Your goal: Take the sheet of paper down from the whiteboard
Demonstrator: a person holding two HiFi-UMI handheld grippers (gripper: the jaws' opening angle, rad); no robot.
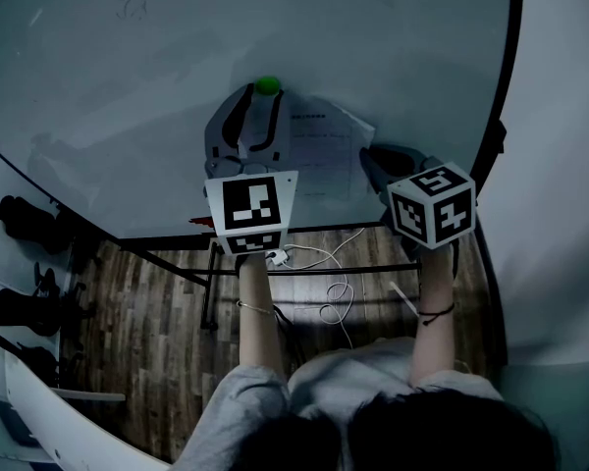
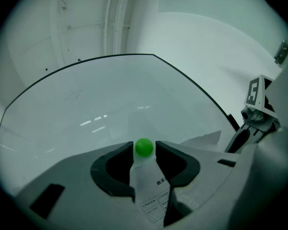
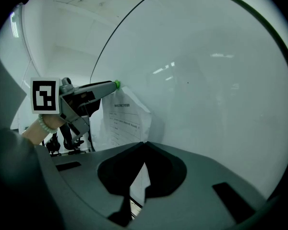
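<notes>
A printed sheet of paper (image 1: pixel 324 150) hangs on the whiteboard (image 1: pixel 128 86), pinned at its top left by a round green magnet (image 1: pixel 266 84). My left gripper (image 1: pixel 263 96) points at the board with its two jaws closed around that magnet (image 2: pixel 144 147), one tip on each side. The paper (image 2: pixel 151 186) runs down between those jaws. My right gripper (image 1: pixel 373 157) is at the sheet's right edge; in the right gripper view its jaws (image 3: pixel 143 145) meet on the paper (image 3: pixel 125 119), which bulges off the board. The left gripper (image 3: pixel 113 85) and the magnet (image 3: pixel 117 84) show there too.
The board stands on a dark metal frame (image 1: pixel 275 268) over a wooden floor. A white cable (image 1: pixel 329 263) lies under it. Dark office chairs (image 1: pixel 29 224) stand at the left. The board's black edge (image 1: pixel 501 116) runs close by the right gripper.
</notes>
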